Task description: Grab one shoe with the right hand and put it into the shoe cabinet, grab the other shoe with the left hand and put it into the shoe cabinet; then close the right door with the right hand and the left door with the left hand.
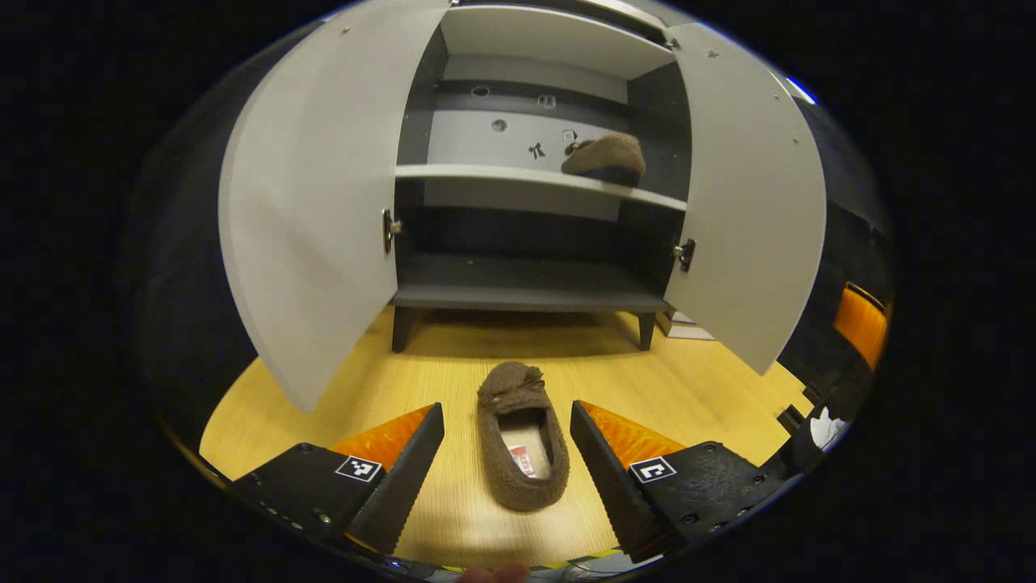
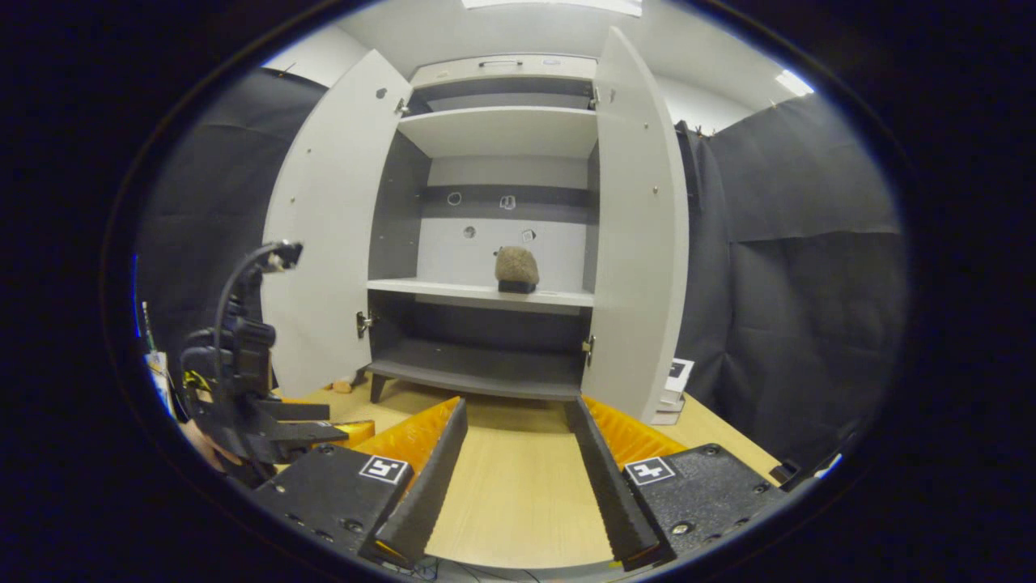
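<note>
Left gripper view: left gripper [image 1: 507, 441] is spread wide and empty, straddling the slipper [image 1: 518, 441] on the floor [image 1: 688, 389], toe towards the cabinet [image 1: 534, 291]. Best to drop lower and pinch across the heel. Beyond, the other slipper [image 1: 605, 155] sits on the middle shelf's right end; right gripper [image 2: 515, 470] gapes, empty.

Both views face the open shoe cabinet [image 1: 526, 275] nearby.

Brown fuzzy slipper [image 1: 522, 449], pale insole with red print, at 6 o'clock on the light yellow wood-grain floor [image 1: 688, 389]. Matching brown slipper [image 1: 605, 155] at 1 o'clock on the white shelf [image 1: 486, 173]. Pale grey cabinet doors [image 1: 312, 219], dark grey interior.
</note>
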`<move>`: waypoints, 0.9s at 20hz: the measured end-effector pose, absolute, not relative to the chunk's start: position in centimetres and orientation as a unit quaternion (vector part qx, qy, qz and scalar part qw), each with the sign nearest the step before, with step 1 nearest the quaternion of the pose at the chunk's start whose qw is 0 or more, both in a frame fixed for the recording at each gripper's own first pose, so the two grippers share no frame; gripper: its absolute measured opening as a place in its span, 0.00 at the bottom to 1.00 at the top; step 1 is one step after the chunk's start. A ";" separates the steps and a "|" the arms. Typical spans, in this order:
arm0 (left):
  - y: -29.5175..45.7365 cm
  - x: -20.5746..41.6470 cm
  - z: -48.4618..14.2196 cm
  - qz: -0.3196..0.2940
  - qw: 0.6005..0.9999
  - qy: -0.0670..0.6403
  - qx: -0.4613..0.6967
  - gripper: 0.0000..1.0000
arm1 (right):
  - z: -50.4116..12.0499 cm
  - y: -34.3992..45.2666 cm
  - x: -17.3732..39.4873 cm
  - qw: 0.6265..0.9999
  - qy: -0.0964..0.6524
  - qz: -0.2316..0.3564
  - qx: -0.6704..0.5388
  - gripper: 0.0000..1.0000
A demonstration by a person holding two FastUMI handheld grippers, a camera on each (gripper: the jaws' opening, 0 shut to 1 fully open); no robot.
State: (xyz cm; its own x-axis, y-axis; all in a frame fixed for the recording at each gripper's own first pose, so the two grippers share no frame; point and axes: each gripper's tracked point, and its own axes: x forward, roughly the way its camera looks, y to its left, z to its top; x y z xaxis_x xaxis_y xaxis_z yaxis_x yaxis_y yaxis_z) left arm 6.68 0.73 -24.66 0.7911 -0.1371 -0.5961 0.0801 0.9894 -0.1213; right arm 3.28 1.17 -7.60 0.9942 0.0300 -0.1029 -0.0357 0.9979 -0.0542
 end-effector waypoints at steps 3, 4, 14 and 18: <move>1.8 7.6 -29.5 -0.031 0.926 0.371 -0.064 0.95 | -7.8 0.4 3.5 0.998 0.060 0.009 -0.028 0.83; 2.3 7.9 -31.0 -0.023 0.923 0.381 -0.059 0.96 | -7.8 0.2 3.6 0.998 0.061 0.007 -0.031 0.83; 2.5 11.5 -36.5 -0.010 0.922 0.383 -0.055 0.87 | -8.9 -1.0 5.0 0.996 0.085 -0.001 -0.039 0.83; 1.2 12.1 -36.1 -0.006 0.933 0.354 -0.063 0.43 | -9.5 -0.9 5.3 0.994 0.095 0.003 -0.049 0.83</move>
State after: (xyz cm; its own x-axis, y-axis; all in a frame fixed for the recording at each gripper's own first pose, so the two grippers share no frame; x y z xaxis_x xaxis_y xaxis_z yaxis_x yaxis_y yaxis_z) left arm 12.10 1.20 -36.11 0.7490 -0.0564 -0.6602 -0.0330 0.9920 -0.1222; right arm 5.28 -0.90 -9.46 0.9819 -0.0033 -0.1893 -0.0154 0.9951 -0.0973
